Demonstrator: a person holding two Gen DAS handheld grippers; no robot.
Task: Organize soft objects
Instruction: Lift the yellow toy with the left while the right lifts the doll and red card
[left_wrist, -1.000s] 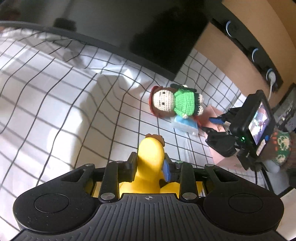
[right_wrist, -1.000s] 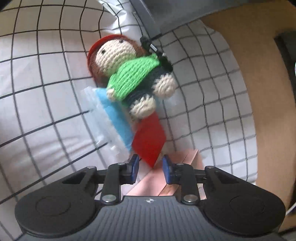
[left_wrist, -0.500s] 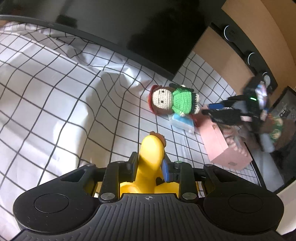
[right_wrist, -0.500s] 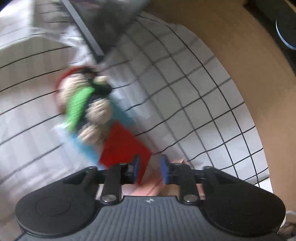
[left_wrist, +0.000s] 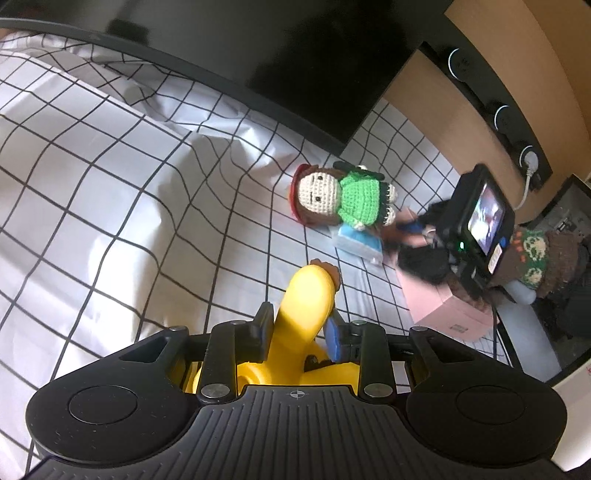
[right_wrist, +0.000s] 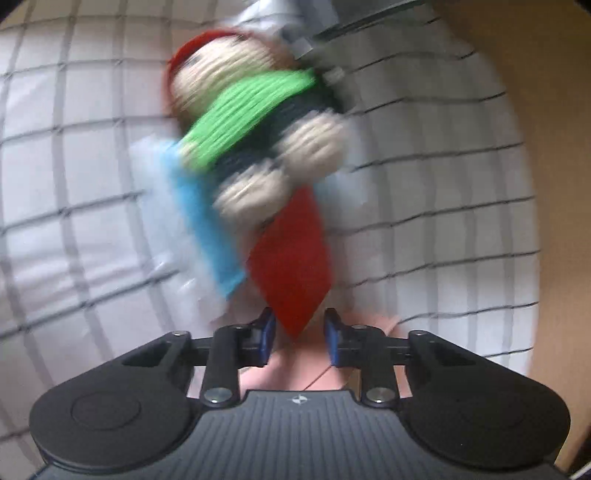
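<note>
Surface: white grid-checked bedsheet (left_wrist: 110, 192) is lying wrinkled under a black panel (left_wrist: 295, 62); tan wall at 2 o'clock.
Left gripper (left_wrist: 299, 328): fingers are pinching the yellow soft toy (left_wrist: 306, 299).
Right gripper (right_wrist: 299, 334): fingers are standing spread, empty, over the pink box (left_wrist: 439, 306).
Crochet doll (left_wrist: 343, 199): lying at 12 o'clock on blue (right_wrist: 207, 229) and red (right_wrist: 291, 258) packets.
Advice: slow the blurred approach; close on the doll's body, not the packets.

no readable text — the pink box (left_wrist: 439, 306) label is blurred.
</note>
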